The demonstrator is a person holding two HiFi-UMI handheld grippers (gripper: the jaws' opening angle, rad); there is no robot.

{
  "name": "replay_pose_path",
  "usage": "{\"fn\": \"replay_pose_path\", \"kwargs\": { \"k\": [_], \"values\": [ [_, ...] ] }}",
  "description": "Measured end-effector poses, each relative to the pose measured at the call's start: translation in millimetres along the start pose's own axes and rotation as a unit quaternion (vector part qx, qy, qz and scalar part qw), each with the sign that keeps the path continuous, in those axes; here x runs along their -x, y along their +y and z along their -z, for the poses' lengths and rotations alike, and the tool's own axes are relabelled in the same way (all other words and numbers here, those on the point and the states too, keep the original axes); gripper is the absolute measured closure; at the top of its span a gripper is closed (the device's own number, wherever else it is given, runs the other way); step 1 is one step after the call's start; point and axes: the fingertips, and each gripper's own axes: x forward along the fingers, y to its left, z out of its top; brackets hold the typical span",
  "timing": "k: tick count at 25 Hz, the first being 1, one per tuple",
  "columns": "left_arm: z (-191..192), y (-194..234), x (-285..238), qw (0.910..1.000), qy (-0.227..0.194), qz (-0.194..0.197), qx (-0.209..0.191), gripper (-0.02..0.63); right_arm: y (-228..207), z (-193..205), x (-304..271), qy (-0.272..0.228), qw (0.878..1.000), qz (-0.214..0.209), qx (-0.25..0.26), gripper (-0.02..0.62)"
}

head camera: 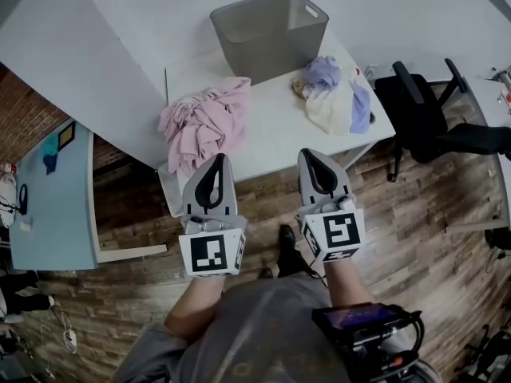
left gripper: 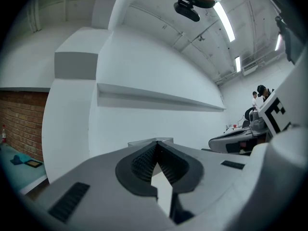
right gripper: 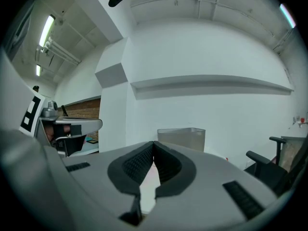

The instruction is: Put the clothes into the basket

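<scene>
A grey plastic basket (head camera: 270, 32) stands at the far edge of the white table (head camera: 271, 126); its rim also shows past the jaws as the basket (right gripper: 181, 134). A pink heap of clothes (head camera: 204, 122) lies on the table's left side. A lilac, cream and blue heap of clothes (head camera: 335, 96) lies on the right side. My left gripper (head camera: 219, 161) is held at the table's near edge, just below the pink heap, shut and empty. My right gripper (head camera: 311, 155) is beside it, also shut on nothing. In both gripper views the ribbed pads meet at the tips.
A black office chair (head camera: 435, 118) stands right of the table. A light blue desk (head camera: 48, 202) is at the far left. The floor is wood planks. White walls rise behind the table. A person's feet and torso fill the bottom of the head view.
</scene>
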Motion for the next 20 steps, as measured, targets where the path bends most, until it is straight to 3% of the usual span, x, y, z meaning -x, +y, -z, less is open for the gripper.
{"fn": "replay_pose_path", "kwargs": {
  "k": [9,16,20],
  "values": [
    [-10.6,20.8,-60.1,0.9962,0.001,-0.084,-0.023,0.598,-20.2,-24.7,-80.9,-0.024,0.995,-0.099,0.007,0.589],
    [0.0,52.0,-58.8,0.9849,0.011,-0.172,-0.013,0.598,2.7,-18.6,-124.0,-0.021,0.982,-0.186,0.012,0.589],
    [13.9,67.4,-54.6,0.9791,0.028,-0.201,-0.012,0.597,16.6,-14.6,-141.2,-0.019,0.975,-0.220,0.009,0.589]
  ]
}}
